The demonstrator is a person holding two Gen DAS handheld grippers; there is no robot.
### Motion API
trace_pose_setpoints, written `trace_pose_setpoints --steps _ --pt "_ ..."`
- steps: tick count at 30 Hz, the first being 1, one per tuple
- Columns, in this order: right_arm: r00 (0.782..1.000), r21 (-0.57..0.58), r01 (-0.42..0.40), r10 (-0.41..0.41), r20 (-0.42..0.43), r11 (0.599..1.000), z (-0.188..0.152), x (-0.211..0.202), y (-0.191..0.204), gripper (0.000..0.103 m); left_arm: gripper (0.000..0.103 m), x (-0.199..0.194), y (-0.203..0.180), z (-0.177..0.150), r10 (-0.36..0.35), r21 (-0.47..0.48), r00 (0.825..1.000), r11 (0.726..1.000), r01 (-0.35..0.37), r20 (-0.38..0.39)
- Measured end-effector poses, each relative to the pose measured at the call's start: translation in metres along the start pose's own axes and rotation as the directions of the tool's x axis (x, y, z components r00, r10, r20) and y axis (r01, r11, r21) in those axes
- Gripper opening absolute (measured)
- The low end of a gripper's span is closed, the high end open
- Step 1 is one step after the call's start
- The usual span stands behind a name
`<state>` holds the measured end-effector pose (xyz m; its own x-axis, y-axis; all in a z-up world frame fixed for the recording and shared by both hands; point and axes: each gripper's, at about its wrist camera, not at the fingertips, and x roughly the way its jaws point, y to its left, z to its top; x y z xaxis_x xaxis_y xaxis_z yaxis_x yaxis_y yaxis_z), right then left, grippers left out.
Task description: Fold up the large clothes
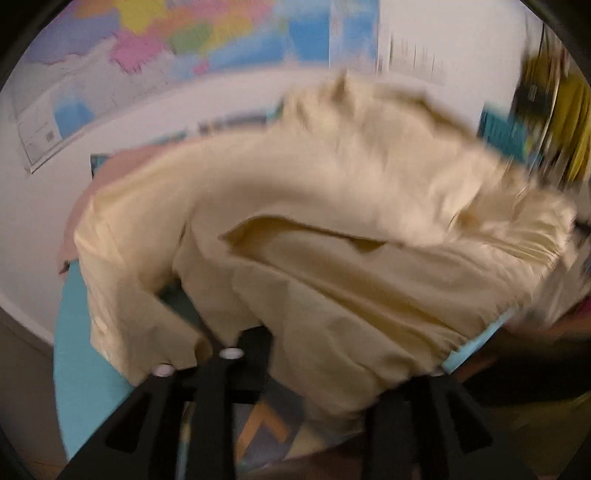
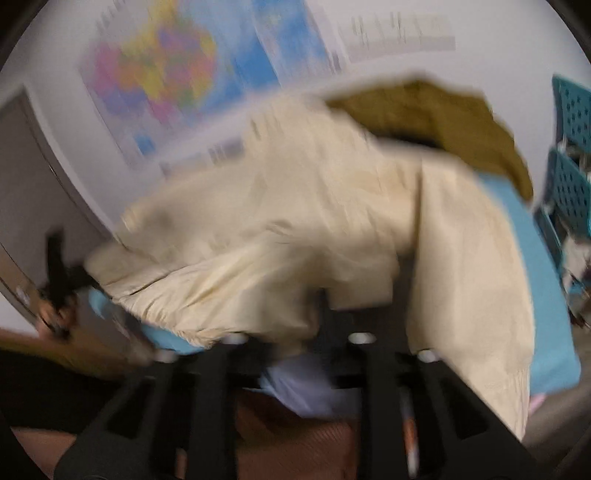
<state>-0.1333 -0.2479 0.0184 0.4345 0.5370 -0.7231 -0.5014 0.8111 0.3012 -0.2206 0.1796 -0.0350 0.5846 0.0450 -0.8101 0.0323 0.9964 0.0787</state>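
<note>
A light-blue cloth point(image 1: 79, 343) covers the bench, which stands against a white wall point(image 1: 48, 206). A brightly coloured map point(image 1: 177, 37) hangs on that wall, with a printed sheet point(image 2: 399, 33) beside it. In the right wrist view, teal perforated chairs point(image 2: 570, 177) stand at the right edge and a grey door point(image 2: 33, 184) at the left. Both views are smeared with motion blur.

A large cream garment point(image 1: 332, 221) lies heaped over most of the bench, bunched into thick folds. Behind it, an olive-coloured piece of clothing point(image 2: 436, 110) rests at the far side, and a pale pink fabric point(image 1: 96, 184) peeks out at the cream garment's left edge in the left wrist view.

The left tongs point(image 1: 314, 354) stand partly apart, and the cream garment's near hem drapes down between and over the fingers; whether the pads press on it cannot be told. The right tongs point(image 2: 295, 339) also stand partly apart at the near edge of the garment, cloth hanging at their tips, and a grip cannot be confirmed there either.
</note>
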Motion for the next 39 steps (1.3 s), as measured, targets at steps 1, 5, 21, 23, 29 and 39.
trace_pose_setpoints --steps 1,5,21,23,29,39 --pt "0.998 -0.017 0.037 -0.038 -0.047 0.999 -0.005 0.008 0.000 0.055 0.042 0.010 -0.005 -0.007 0.018 0.044 0.999 0.999 -0.017 -0.028" --pt "0.986 -0.128 0.060 -0.079 -0.149 0.990 -0.017 0.004 0.009 0.058 0.045 -0.003 0.000 -0.024 -0.045 0.080 0.998 0.996 0.041 0.046" --pt "0.997 -0.271 0.049 -0.030 0.073 0.961 0.094 0.030 0.044 0.066 0.073 -0.008 -0.029 -0.019 -0.009 0.308 0.996 0.951 -0.020 0.090" --pt "0.994 -0.325 0.097 -0.075 0.080 0.941 0.116 0.069 0.060 0.066 0.073 -0.008 -0.031 -0.025 0.017 0.340 0.998 0.940 -0.037 0.062" --pt "0.978 -0.392 0.184 -0.206 -0.014 0.901 0.165 0.181 0.077 0.022 0.073 -0.017 -0.035 -0.051 0.030 0.338 0.999 0.940 -0.036 0.023" --pt "0.988 -0.297 0.152 -0.143 0.052 0.943 0.218 0.186 0.065 0.003 0.077 -0.087 0.007 -0.053 -0.116 0.176 0.961 0.982 0.072 0.252"
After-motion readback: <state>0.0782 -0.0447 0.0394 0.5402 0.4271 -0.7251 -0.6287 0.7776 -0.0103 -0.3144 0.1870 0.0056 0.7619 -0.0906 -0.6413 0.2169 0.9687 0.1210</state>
